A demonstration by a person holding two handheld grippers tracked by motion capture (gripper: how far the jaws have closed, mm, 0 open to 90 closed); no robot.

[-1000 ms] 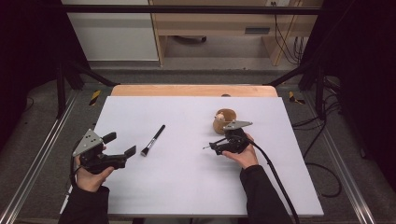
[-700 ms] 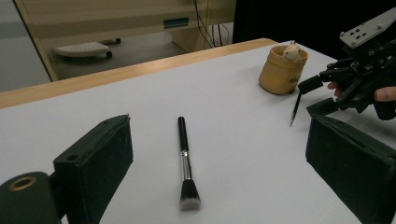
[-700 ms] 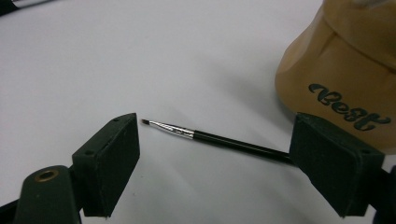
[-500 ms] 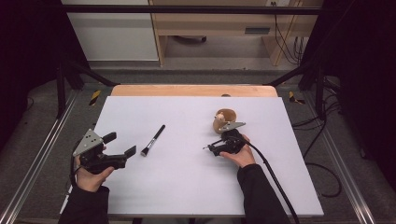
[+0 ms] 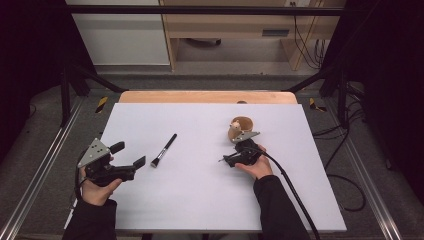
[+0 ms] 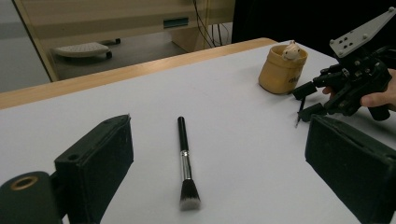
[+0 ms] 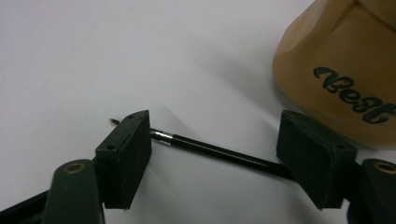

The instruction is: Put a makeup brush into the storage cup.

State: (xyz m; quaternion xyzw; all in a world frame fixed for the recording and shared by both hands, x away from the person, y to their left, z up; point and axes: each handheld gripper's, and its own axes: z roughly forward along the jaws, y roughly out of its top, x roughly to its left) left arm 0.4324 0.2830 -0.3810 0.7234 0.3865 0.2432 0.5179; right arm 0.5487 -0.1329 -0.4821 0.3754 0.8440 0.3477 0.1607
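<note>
Right gripper view shows your right hand-held gripper point(image 7: 212, 158) low over the table point(image 7: 140, 56), its jaws standing apart on either side of a thin black brush point(image 7: 219, 154) that lies flat between them. They have just been closing in, but the pads are not yet pressing on it. Its handle is a slim, glossy black rod with a small silver ferrule, and the tip pokes out past the left pad.

The risk comes from that shape. A round, slick rod lying lengthwise across the gap can roll or skid on the smooth white table when one pad meets it first, and you may end up pinching it crookedly or missing it altogether. Watch also the tan cup point(image 7: 345, 74) just beside your right jaw: it looks like a light, matte, tapered pot with dark lettering, and a nudge from the jaw could shove or tip it. In the high view a small pale piece sits in its mouth.

Your left hand-held gripper point(image 5: 131, 156) rests near the table's left edge with its jaws wide apart and nothing between them. A larger makeup brush point(image 6: 185, 161) lies just ahead of it, black handle, metal collar, dense flat-topped bristles with pale tips; a careless sweep would send it rolling.
</note>
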